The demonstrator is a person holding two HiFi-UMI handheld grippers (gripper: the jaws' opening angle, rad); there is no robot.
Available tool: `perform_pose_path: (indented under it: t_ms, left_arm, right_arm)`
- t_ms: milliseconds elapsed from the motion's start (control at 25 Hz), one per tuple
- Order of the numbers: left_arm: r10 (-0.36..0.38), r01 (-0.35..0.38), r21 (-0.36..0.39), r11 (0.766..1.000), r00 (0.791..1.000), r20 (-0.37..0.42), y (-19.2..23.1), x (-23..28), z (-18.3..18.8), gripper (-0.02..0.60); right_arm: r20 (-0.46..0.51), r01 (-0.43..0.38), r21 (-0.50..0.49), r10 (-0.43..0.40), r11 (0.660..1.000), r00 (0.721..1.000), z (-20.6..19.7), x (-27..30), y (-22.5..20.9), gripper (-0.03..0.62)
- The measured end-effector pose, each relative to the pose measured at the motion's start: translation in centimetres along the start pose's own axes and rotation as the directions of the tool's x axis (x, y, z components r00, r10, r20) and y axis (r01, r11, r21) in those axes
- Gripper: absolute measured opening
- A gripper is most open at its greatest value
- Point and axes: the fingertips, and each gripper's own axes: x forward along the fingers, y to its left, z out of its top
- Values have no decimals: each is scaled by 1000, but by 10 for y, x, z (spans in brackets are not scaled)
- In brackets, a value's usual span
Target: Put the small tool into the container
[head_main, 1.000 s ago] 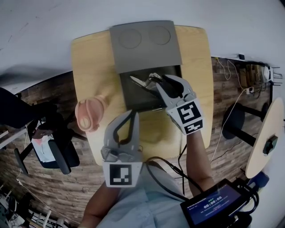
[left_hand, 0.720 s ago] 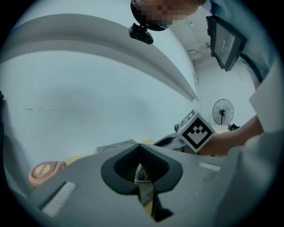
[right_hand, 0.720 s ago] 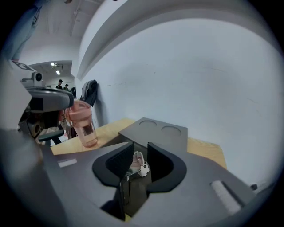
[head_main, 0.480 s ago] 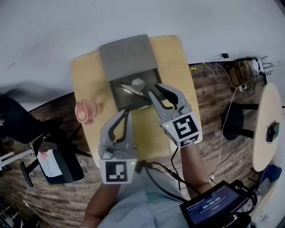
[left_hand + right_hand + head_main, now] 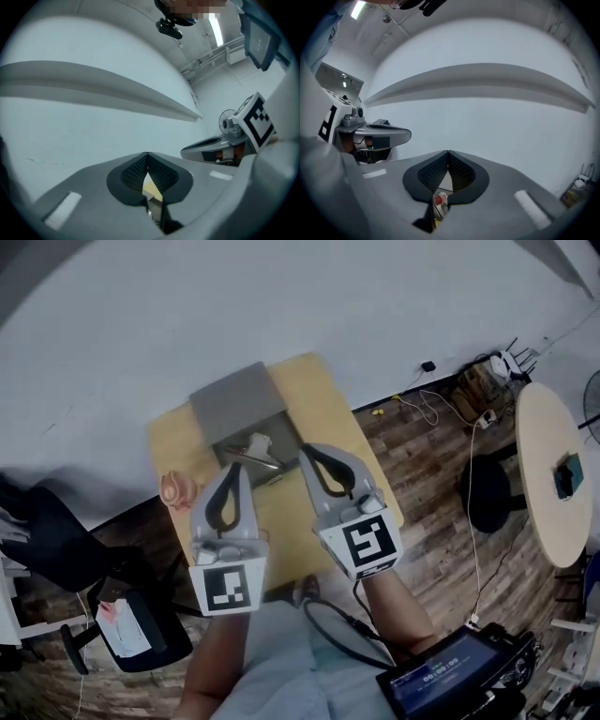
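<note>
A small metal tool (image 5: 247, 457) lies in the dark tray of a grey container (image 5: 234, 397), whose lid is folded back on the wooden table (image 5: 323, 423). Both grippers are held high above the table and point level at the white wall. My left gripper (image 5: 235, 469) is shut, its tips meeting with nothing between them (image 5: 147, 153). My right gripper (image 5: 305, 451) is shut too; its jaws have just been closing, and nothing is between them (image 5: 448, 151).
A pink object (image 5: 176, 489) sits at the table's left edge. A black chair (image 5: 131, 634) stands on the floor at lower left. A round table (image 5: 553, 474) is at the right, with cables (image 5: 441, 399) by the wall. A screen (image 5: 450, 676) hangs at bottom right.
Both grippers have risen well clear of the table. The right gripper, open over the container tray before, has drawn back and its jaws have shut empty. The tool stays in the tray.
</note>
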Motion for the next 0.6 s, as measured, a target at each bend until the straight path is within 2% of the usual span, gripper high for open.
perform_pose_path:
  t_ms: [200,600]
  left_arm:
    - [13,-15,24,1000,999,50,-5,-8,27,9]
    - [2,-5,41,999,998,70,-25,-9,41,9]
  right_arm:
    - [22,71,-11,-71,997,997,17,-35,-8,2]
    - [85,101,-2,-101,995,991,29,-58,-18,0]
